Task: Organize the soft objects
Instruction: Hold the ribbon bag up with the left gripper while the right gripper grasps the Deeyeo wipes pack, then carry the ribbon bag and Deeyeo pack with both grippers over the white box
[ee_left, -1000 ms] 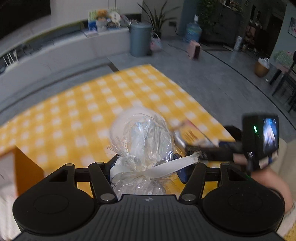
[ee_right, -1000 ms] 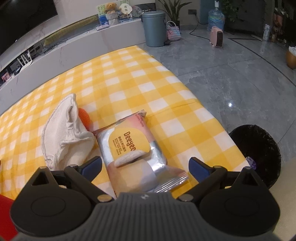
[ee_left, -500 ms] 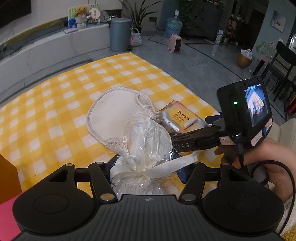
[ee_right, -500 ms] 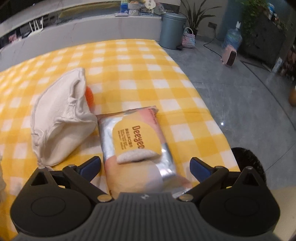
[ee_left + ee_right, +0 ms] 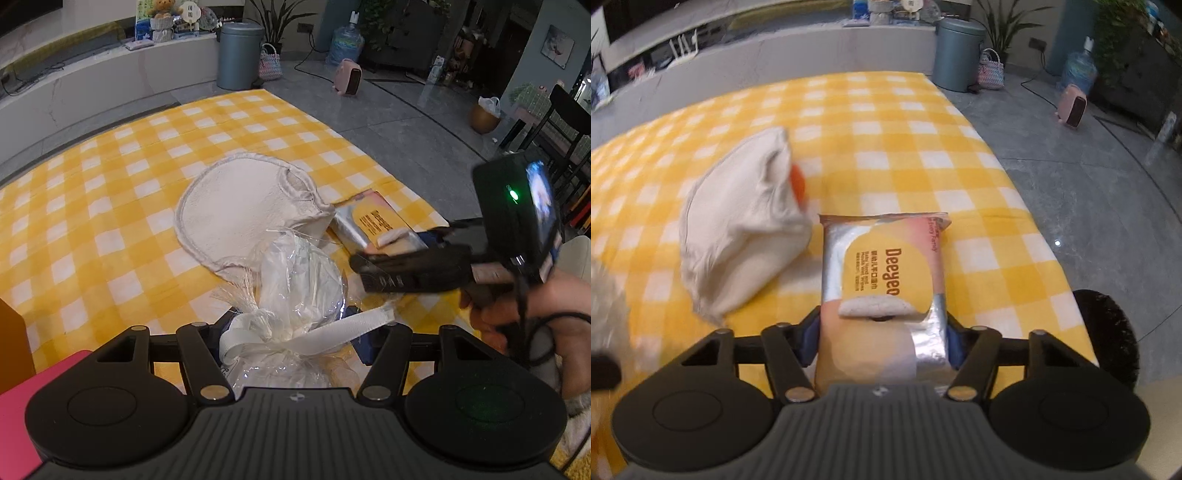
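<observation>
Jaws of the right gripper (image 5: 882, 341) have just been closing and are now pressed on the near end of the wipes pack (image 5: 884, 280); the cellophane bag (image 5: 295, 295) is clamped in the left gripper (image 5: 291, 332). Neither has been put away yet. A white pouch (image 5: 738, 236) is left beyond the jaws on the checked cloth (image 5: 886, 122).

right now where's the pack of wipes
In the right wrist view the pack of wipes lies on the checked cloth, its near end between the right gripper's fingers, beside the white pouch.
</observation>
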`<state>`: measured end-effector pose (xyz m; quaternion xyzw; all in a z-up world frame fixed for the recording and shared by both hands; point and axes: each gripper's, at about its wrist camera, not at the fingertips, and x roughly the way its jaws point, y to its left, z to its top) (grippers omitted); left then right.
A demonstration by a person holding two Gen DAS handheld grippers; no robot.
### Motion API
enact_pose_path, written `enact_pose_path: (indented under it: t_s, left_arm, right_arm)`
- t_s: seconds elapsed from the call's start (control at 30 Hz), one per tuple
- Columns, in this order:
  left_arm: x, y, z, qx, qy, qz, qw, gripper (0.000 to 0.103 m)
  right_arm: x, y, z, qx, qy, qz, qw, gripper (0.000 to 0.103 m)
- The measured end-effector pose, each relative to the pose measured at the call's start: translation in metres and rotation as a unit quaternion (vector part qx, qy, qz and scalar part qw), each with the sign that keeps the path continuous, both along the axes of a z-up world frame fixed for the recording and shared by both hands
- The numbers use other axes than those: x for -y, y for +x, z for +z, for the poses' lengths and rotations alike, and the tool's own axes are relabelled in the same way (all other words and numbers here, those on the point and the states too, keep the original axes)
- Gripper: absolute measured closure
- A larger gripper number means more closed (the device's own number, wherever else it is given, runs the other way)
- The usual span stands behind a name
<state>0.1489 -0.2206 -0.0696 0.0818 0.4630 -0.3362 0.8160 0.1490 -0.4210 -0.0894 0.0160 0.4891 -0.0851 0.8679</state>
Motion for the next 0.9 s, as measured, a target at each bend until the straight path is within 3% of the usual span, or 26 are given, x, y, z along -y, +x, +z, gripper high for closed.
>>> enact_pose_path:
  t_s: [0.2,0.33,0.5,0.6,0.67,0.73,0.77,0.9]
  left_arm:
    - [0.000,0.004,-0.003,-0.016,-0.009,-0.004,0.9998,0.033]
    - [0.001,0.003,-0.004,-0.015,-0.004,-0.005,0.9999,0.033]
    - [0.002,0.003,-0.005,-0.018,-0.001,-0.007,0.9998,0.033]
    - [0.003,0.003,-0.006,-0.019,0.003,-0.007,0.9998,0.033]
    - [0.003,0.003,-0.006,-0.019,0.004,-0.007,0.9998,0.033]
    - [0.003,0.003,-0.006,-0.019,0.003,-0.007,0.9998,0.034]
    - [0.003,0.003,-0.006,-0.018,0.002,-0.007,0.9998,0.034]
    - [0.003,0.003,-0.006,-0.018,0.004,-0.007,0.9998,0.034]
  right_arm:
    - [-0.001,-0.017,0.005,-0.019,-0.003,-0.004,1.000,0.041]
    - [0.015,-0.017,0.005,-0.013,0.012,-0.052,0.998,0.014]
    - [0.019,-0.001,-0.006,-0.017,0.021,-0.057,0.998,0.013]
    - [0.013,0.006,-0.009,-0.004,0.011,-0.027,1.000,0.013]
    - [0.010,0.009,-0.009,0.005,0.012,-0.010,1.000,0.018]
    - [0.008,0.007,-0.007,0.015,0.020,0.001,1.000,0.038]
    - [0.007,0.005,-0.005,0.019,0.016,0.000,1.000,0.043]
    - [0.008,-0.002,-0.001,0.022,0.008,0.003,1.000,0.049]
